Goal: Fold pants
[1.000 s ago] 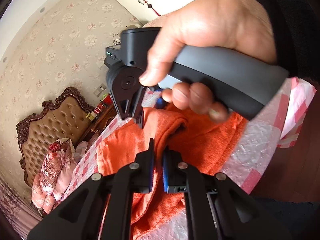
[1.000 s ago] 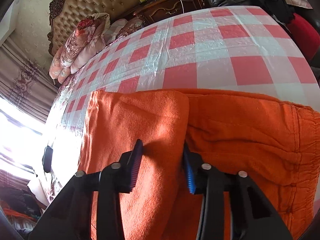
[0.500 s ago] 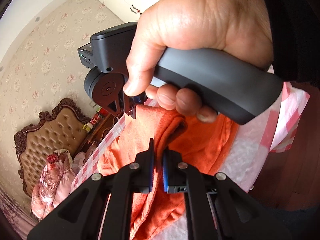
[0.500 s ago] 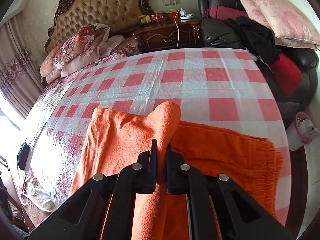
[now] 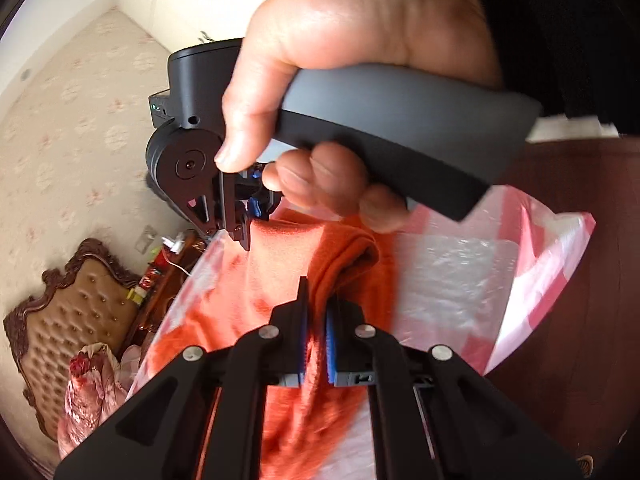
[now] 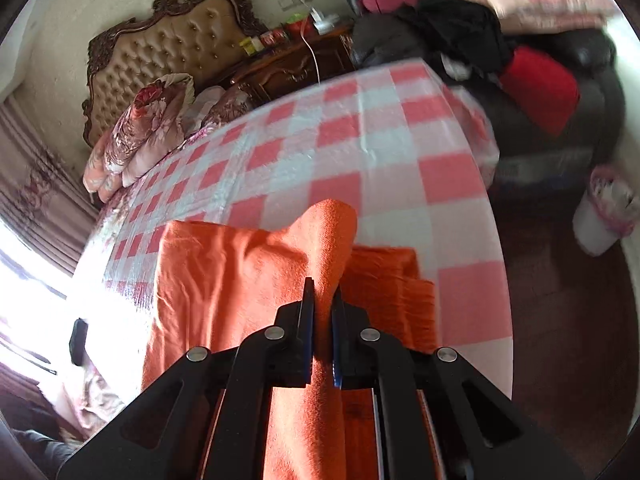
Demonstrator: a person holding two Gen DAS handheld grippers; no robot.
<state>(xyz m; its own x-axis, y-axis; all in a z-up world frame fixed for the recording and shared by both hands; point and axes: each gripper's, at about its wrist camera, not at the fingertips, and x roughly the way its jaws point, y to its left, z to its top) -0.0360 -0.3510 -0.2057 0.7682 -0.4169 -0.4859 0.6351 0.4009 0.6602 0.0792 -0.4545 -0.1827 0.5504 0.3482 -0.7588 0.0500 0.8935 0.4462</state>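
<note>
The orange pants [image 6: 240, 272] lie on the bed's red and white checked cover [image 6: 360, 128]. My right gripper [image 6: 322, 296] is shut on a raised fold of the pants and holds it above the bed. My left gripper [image 5: 316, 300] is shut on another pinch of the same orange cloth [image 5: 344, 260]. In the left wrist view the right gripper [image 5: 240, 220] and the hand holding it fill the upper middle, just above the pants.
A tufted brown headboard [image 6: 168, 44] and floral bedding [image 6: 140, 120] are at the bed's far end. A wooden nightstand [image 6: 288, 64] and a dark sofa with cushions [image 6: 540, 64] stand beyond. A bin [image 6: 604, 208] sits on the dark floor at right. A black object [image 6: 78, 340] lies at the bed's left edge.
The right gripper closed on a fold of the pants and lifted it. Both grippers have risen and swung, carrying the cloth up off the bed.
</note>
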